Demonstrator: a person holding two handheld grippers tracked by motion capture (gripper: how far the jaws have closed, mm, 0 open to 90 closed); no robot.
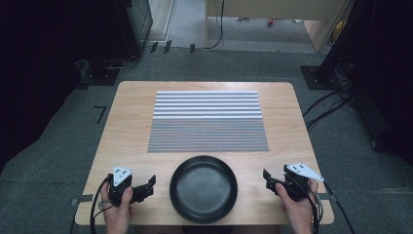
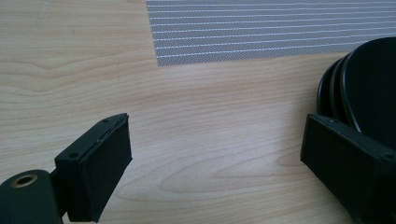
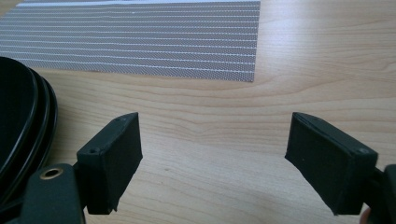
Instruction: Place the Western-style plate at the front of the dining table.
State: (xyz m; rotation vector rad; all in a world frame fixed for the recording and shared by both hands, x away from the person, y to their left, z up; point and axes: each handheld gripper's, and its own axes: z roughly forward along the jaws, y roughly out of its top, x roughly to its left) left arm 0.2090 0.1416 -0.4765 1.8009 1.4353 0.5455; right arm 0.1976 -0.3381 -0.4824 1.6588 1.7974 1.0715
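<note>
Three black plates (image 1: 203,189), to judge by the rims seen edge-on in the gripper views, sit nested as one stack at the near edge of the wooden table (image 1: 126,126), midway between the two hands and just short of the striped grey mat (image 1: 208,122). The left gripper (image 1: 142,187) rests on the table just left of the stack, its jaws spread wide with nothing between them but bare wood; in the left gripper view its right-hand jaw stands close to the stack's rim (image 2: 334,88), though whether it touches cannot be told. The right gripper (image 1: 271,179) lies a little further off on the other side, equally wide open and empty, with the rims (image 3: 28,112) at the left margin of its view. The likely trouble lies in the nesting: a jaw slid under the wrong rim would lift all the plates, or only tip the top one. A one-sided pinch on a smooth, shallow rim could also slip, and a push might shove the stack off the near edge.
</note>
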